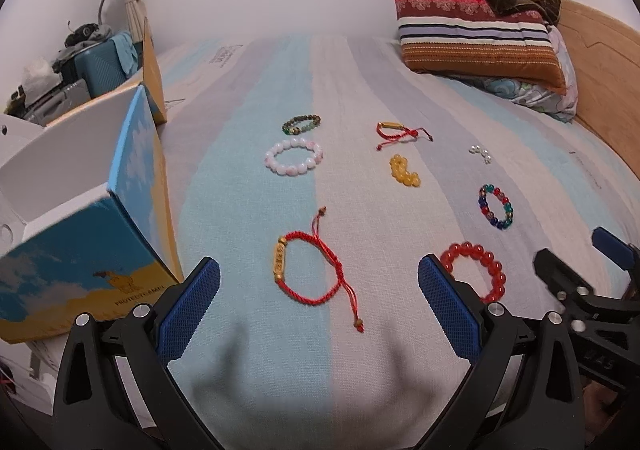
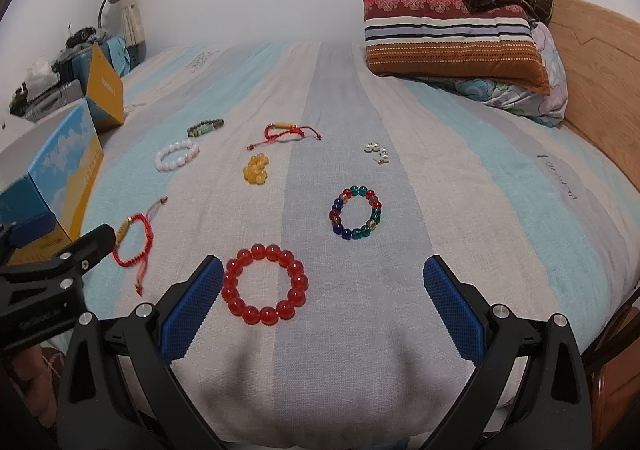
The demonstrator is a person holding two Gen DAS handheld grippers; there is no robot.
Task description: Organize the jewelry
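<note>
Left gripper [image 1: 319, 302]: black frame, blue ridged pads, fingers spread wide and holding nothing, above the bed.
Right gripper [image 2: 323, 300]: same build, fingers equally spread, empty; in the left wrist view it shows at 3 o'clock.
Red cord bracelet with a gold tube bead [image 1: 308, 270]: lies flat between the left gripper's fingers, just ahead of the tips, its knotted tails running toward 6 and 12 o'clock.
Red glass-bead bracelet [image 2: 265, 284]: a closed ring on the sheet, just beside the right gripper's left pad [image 2: 191, 310], whether touching I cannot tell.
Multicoloured bead bracelet of blue, green and red beads [image 2: 355, 213]: at 12 o'clock from the right gripper, farther out.
Yellow bead bracelet [image 2: 256, 168]: bunched in a heap, at 11 o'clock from the multicoloured one.
Second red cord bracelet with a gold tube [image 2: 285, 132]: just beyond the yellow heap.
Small white pearl pieces [image 2: 377, 153]: at 1 o'clock, apart from the rest.
Pale pink bead bracelet [image 1: 293, 157]: at 12 o'clock from the left gripper.
Dark green-brown bead bracelet [image 1: 301, 123]: just beyond the pink one.
Blue-and-yellow cardboard box [image 1: 120, 217]: open, white inside, at 9 o'clock of the left gripper.
Striped bedsheet [image 1: 248, 189]: blue, grey and cream bands under everything.
Striped pillow [image 2: 454, 45]: at 1 o'clock, by the wooden headboard [image 2: 592, 61].
</note>
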